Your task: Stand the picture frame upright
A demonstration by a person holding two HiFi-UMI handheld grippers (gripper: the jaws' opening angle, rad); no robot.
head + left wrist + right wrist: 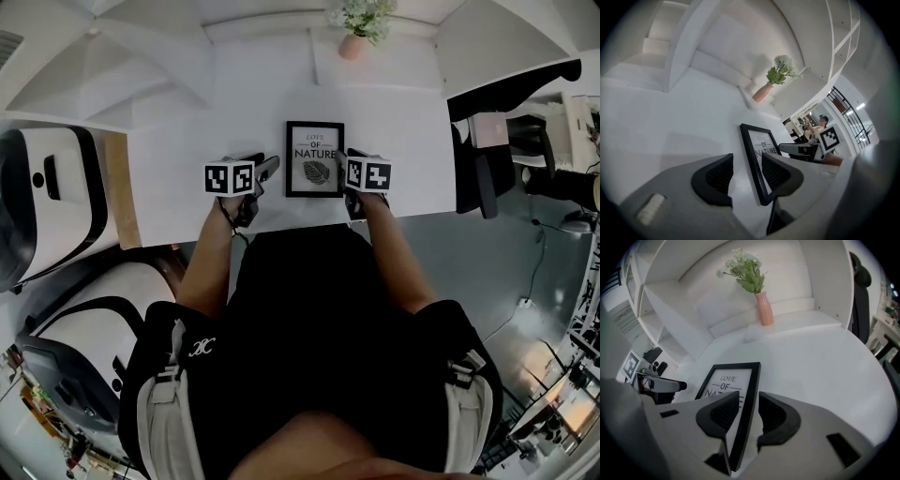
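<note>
The picture frame (pixel 315 159) lay flat on its back on the white counter (pixel 403 122), print up, its top edge toward 12 o'clock, straight in front of you. You had a claw at each side of it: the left claw (pixel 746 174) at the frame's 9 o'clock rail and the right claw (pixel 749 414) at its 3 o'clock rail, both angled down at the counter.

Neither claw was gripping. In the left gripper view the jaws stood wide with the black rail between them. The rail sat closer to the jaw over the print, and bare counter showed beside the other jaw. In the right gripper view the jaws were likewise wide, straddling the opposite rail with a gap on either side.

That mirrored straddle made sense. A thin frame lying flat offers nothing to grab from above, so the side rails were the only edges you could pinch. Taking both at once should let you tip it up without twisting it. I judged this the moment just before the grasp, with the closing and the lift not yet done.

The pink vase (pixel 353 45) of flowers stood well apart at 12 o'clock, leaving room to raise the frame. Whether it had a back stand, no view showed.
</note>
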